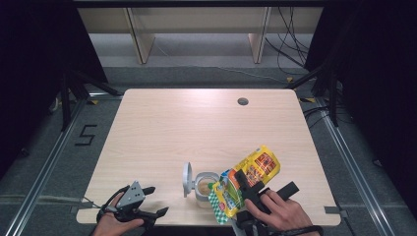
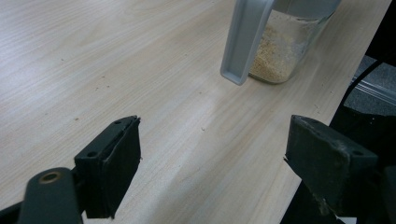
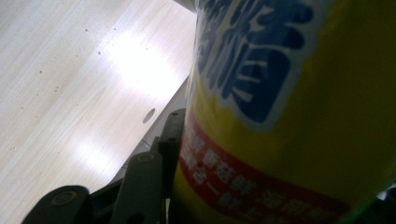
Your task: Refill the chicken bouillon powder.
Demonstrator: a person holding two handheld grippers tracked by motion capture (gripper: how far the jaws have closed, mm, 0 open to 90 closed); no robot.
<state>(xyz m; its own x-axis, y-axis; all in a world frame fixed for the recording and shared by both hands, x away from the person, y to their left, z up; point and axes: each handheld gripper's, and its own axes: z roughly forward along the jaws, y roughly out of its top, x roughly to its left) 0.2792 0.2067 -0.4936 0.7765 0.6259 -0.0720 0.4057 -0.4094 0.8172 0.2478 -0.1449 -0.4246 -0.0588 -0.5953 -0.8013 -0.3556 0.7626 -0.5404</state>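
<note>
A yellow packet [image 3: 299, 121] with blue and red print sits against a black jaw, above a pale wooden surface [image 3: 70, 84].

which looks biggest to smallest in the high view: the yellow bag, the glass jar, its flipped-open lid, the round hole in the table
1. yellow bag
2. glass jar
3. flipped-open lid, seen nearly edge-on, so its place next to the jar is unsure
4. round hole, farther from the camera

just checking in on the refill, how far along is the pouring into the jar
Done: the jar stands open, its lid flipped up, with some pale granules inside. In hand: the right tongs grip the yellow bag, tilted over the jar. The left tongs rest open nearby. Left: finishing the pour and closing the lid.
</note>
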